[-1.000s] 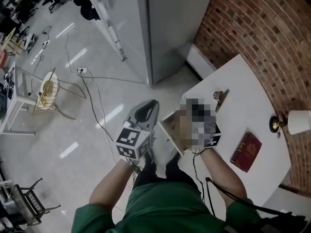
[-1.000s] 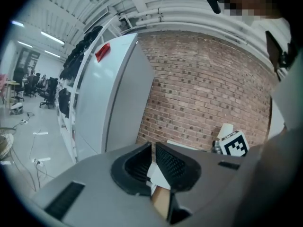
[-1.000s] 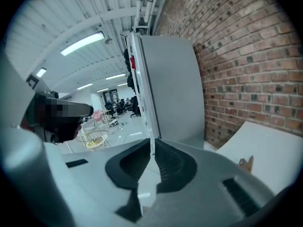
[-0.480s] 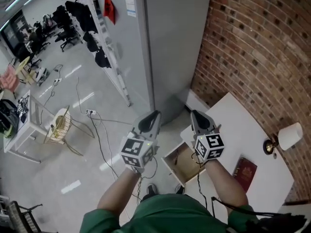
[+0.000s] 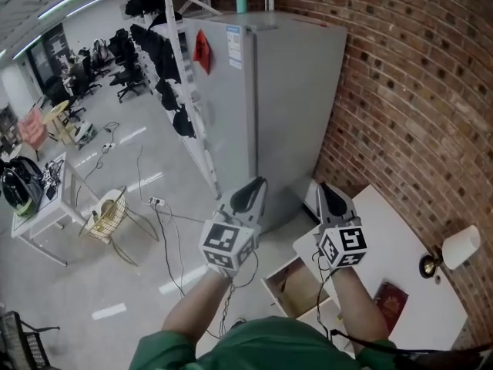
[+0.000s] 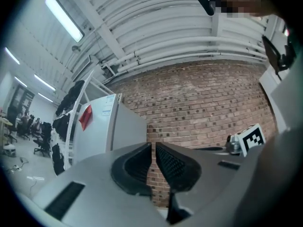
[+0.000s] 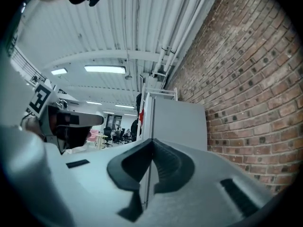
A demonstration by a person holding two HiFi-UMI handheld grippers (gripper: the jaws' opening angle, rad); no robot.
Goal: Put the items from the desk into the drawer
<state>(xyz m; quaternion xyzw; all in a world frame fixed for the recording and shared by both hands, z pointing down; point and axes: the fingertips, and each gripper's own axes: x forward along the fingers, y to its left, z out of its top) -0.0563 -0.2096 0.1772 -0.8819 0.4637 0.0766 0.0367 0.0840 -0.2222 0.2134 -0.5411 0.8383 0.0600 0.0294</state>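
Note:
Both grippers are held up in front of me, pointing away and above the desk. My left gripper (image 5: 251, 194) (image 6: 153, 146) is shut with nothing between its pads. My right gripper (image 5: 330, 196) (image 7: 152, 143) is shut too, and empty. Below them the wooden drawer (image 5: 286, 283) stands pulled out of the white desk (image 5: 400, 245). A dark red book (image 5: 390, 300) lies on the desk near its front edge, right of my right arm. In both gripper views only brick wall, ceiling and the grey cabinet show past the jaws.
A tall grey cabinet (image 5: 269, 106) stands against the brick wall (image 5: 416, 91) just beyond the desk. A small lamp with a white shade (image 5: 456, 250) sits at the desk's right end. Cables, a wire chair (image 5: 108, 216) and a white table (image 5: 42, 206) are on the floor to the left.
The head view has tilted up from the desk and floor towards the cabinet and wall. Both grippers have risen from drawer height and now point up, side by side.

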